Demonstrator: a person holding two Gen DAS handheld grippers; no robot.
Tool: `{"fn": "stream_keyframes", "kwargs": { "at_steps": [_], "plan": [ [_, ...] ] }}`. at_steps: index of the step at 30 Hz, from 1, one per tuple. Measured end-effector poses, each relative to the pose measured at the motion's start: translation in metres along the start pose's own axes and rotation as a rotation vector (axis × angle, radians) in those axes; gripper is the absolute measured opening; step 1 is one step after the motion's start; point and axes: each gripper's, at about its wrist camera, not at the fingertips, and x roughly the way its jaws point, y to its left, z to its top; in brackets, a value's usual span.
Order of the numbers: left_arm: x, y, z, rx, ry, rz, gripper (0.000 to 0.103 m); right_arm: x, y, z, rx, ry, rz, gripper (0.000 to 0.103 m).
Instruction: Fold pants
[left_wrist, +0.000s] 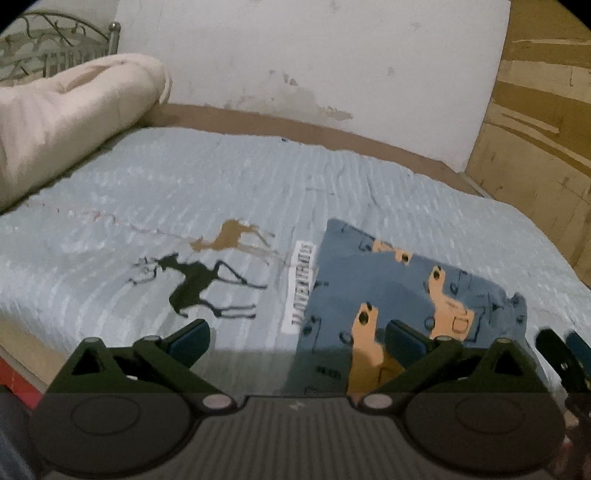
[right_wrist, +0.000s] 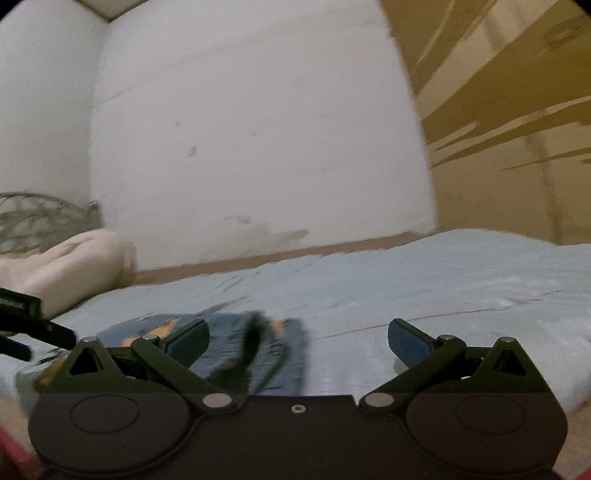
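The pants (left_wrist: 399, 291) are blue with orange giraffe prints and lie folded into a compact rectangle on the light blue bedspread (left_wrist: 221, 184). My left gripper (left_wrist: 295, 339) is open and empty, just above the near left edge of the pants. My right gripper (right_wrist: 297, 341) is open and empty; the pants (right_wrist: 258, 350) show blurred between its fingers and to the left. The right gripper's tips (left_wrist: 565, 350) appear at the right edge of the left wrist view, beside the pants.
A cream rolled duvet (left_wrist: 62, 122) lies at the bed's far left by a metal headboard (left_wrist: 55, 40). A white wall (left_wrist: 314, 66) runs behind the bed and a wooden wardrobe (left_wrist: 543, 129) stands at the right. The bedspread has deer prints (left_wrist: 199, 284).
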Motion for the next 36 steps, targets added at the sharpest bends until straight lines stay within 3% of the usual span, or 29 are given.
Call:
{"fn": "stream_keyframes", "kwargs": {
  "at_steps": [3, 8, 13, 17, 22, 29, 36],
  "plan": [
    [0.001, -0.001, -0.008, 0.009, 0.031, -0.015, 0.102, 0.013, 0.007, 0.010, 0.003, 0.063, 0.077, 0.102],
    [0.001, -0.005, -0.018, 0.049, 0.027, -0.009, 0.102, 0.040, 0.005, 0.028, 0.047, 0.162, 0.122, 0.097],
    [0.000, -0.004, -0.017, 0.039, 0.030, -0.022, 0.102, 0.048, 0.005, 0.033, 0.072, 0.214, 0.031, 0.083],
    [0.000, -0.003, -0.017, 0.034, 0.031, -0.030, 0.102, 0.053, 0.006, 0.027, 0.092, 0.240, 0.031, 0.072],
    [-0.002, -0.002, -0.017, 0.028, 0.034, -0.039, 0.102, 0.051, 0.012, 0.024, 0.074, 0.247, 0.030, 0.053],
    [-0.005, -0.002, -0.016, 0.017, 0.033, -0.049, 0.102, 0.047, 0.009, 0.024, 0.084, 0.237, 0.017, 0.013],
    [-0.020, 0.003, -0.008, -0.031, -0.014, -0.095, 0.102, 0.026, 0.011, 0.036, 0.068, 0.156, 0.003, 0.008]
  ]
}}
